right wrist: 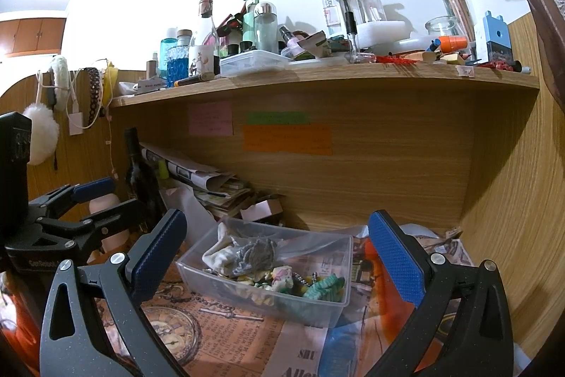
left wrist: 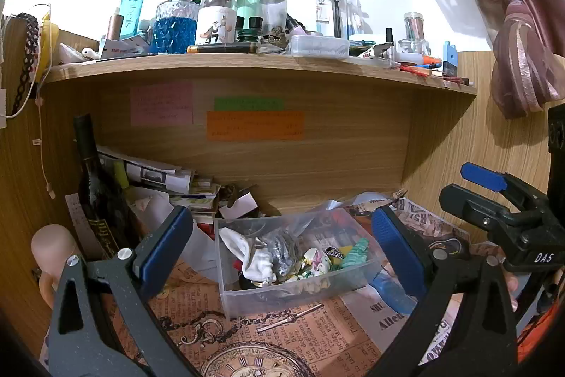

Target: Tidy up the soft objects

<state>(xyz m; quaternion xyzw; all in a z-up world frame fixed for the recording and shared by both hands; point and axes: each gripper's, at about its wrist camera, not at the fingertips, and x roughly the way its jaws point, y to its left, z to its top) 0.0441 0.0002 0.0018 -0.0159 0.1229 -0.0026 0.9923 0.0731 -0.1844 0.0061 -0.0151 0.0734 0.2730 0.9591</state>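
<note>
A clear plastic box [left wrist: 247,299] [right wrist: 339,306] stands on the newspaper-covered desk under the shelf. It holds a white soft toy [left wrist: 252,258] [right wrist: 220,258], a grey knitted piece [left wrist: 282,253] [right wrist: 254,257], a green soft item [left wrist: 356,253] [right wrist: 325,287] and small trinkets. My left gripper [left wrist: 282,249] is open and empty, its fingers either side of the box; it also shows at the left of the right wrist view [right wrist: 102,200]. My right gripper [right wrist: 279,257] is open and empty, just short of the box; it also shows in the left wrist view [left wrist: 473,189].
A dark wine bottle [left wrist: 100,200] [right wrist: 141,175] and a paper stack [left wrist: 169,179] [right wrist: 212,182] stand at the back left. A crowded wooden shelf [left wrist: 247,64] [right wrist: 317,76] overhangs. A white fluffy puff [right wrist: 42,133] hangs left. A curtain [left wrist: 512,41] hangs right.
</note>
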